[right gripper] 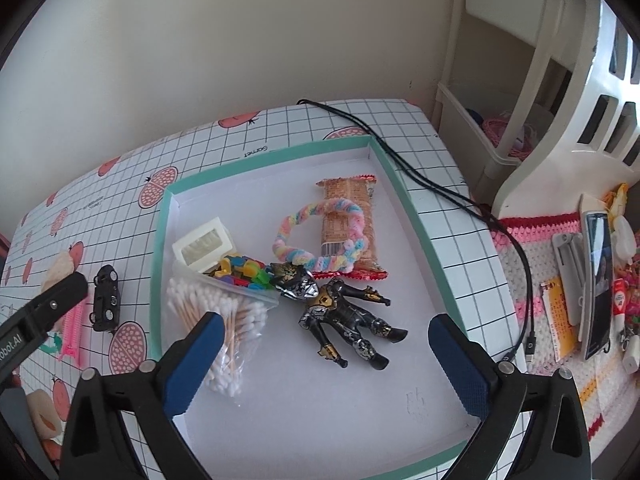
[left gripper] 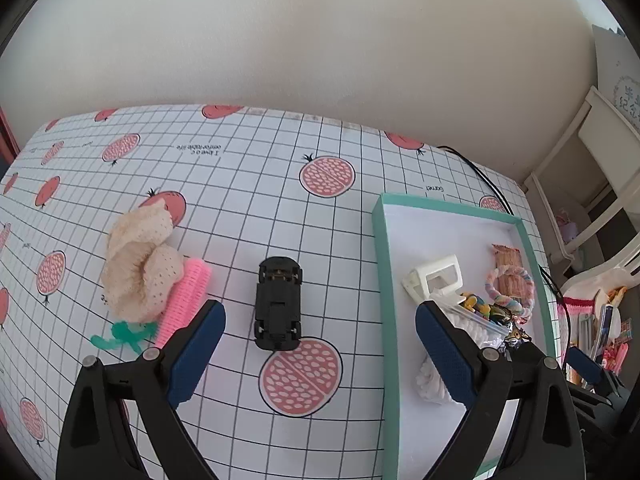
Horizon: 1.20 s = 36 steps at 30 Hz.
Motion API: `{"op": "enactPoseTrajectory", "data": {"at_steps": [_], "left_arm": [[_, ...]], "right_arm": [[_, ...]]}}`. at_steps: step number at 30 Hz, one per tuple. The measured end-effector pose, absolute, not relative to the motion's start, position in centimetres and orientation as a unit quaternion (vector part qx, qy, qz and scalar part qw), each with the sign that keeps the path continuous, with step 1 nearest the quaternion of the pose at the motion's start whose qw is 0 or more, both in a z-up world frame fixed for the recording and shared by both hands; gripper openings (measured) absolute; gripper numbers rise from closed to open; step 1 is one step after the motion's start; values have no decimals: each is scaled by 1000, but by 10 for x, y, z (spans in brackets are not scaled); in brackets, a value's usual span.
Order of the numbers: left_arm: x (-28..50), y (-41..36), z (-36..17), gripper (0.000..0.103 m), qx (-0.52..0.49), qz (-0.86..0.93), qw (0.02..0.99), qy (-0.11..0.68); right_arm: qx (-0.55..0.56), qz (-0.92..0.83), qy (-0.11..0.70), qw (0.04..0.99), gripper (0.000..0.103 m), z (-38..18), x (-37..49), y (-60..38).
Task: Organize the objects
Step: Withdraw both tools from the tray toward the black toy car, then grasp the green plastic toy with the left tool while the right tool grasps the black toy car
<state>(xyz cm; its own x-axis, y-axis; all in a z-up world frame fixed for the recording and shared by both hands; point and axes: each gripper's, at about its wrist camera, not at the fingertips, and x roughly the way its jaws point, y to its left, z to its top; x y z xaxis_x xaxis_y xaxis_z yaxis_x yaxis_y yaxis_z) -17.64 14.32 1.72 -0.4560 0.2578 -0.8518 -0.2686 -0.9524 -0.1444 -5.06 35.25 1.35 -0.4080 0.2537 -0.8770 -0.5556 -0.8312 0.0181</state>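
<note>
Our left gripper [left gripper: 318,354] hangs wide and empty over the tablecloth, the upside-down black toy car [left gripper: 278,307] lying just ahead between its fingers, beside the teal tray's [left gripper: 381,280] left rim. We judge the car is the next thing to collect: lower, close across its body, lift it over the rim. Our right gripper [right gripper: 324,364], also wide and empty, hovers above the tray near the armoured figure [right gripper: 340,312]. Farther left lie the pink comb [left gripper: 184,300] and cream scrunchie [left gripper: 140,268].

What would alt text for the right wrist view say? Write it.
The open right tool hovers over a teal-rimmed box holding a black action figure, a bag of cotton swabs, a pastel fuzzy ring and a snack packet. A black toy car lies outside on the table.
</note>
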Motion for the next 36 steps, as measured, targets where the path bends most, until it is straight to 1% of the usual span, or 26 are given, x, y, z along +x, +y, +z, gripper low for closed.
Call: {"op": "enactPoseTrajectory", "data": {"at_steps": [7,13,17,22,29,36], "left_arm": [[-179,136,19,96,-499,853,153,7],[-185,114,27,96,-493,858,144,-7],[-189,87,34,96,-486,864,130,-14],[-198,38,42,96,-478,872,91,-48],[-204,-19,45,96,-473,876,48,-81],[-206,-45,32,96,-496,863,30,-85]], "right_arm": [[-481,825,173,243,103,16,-48,353],[-475,830,178,233,103,22,-51,343],[-462,842,175,218,103,33,-61,328],[-450,856,175,184,103,42,-80,306],[-446,873,151,123,103,48,-116,256],[-463,874,114,92,101,41,-145,221]]}}
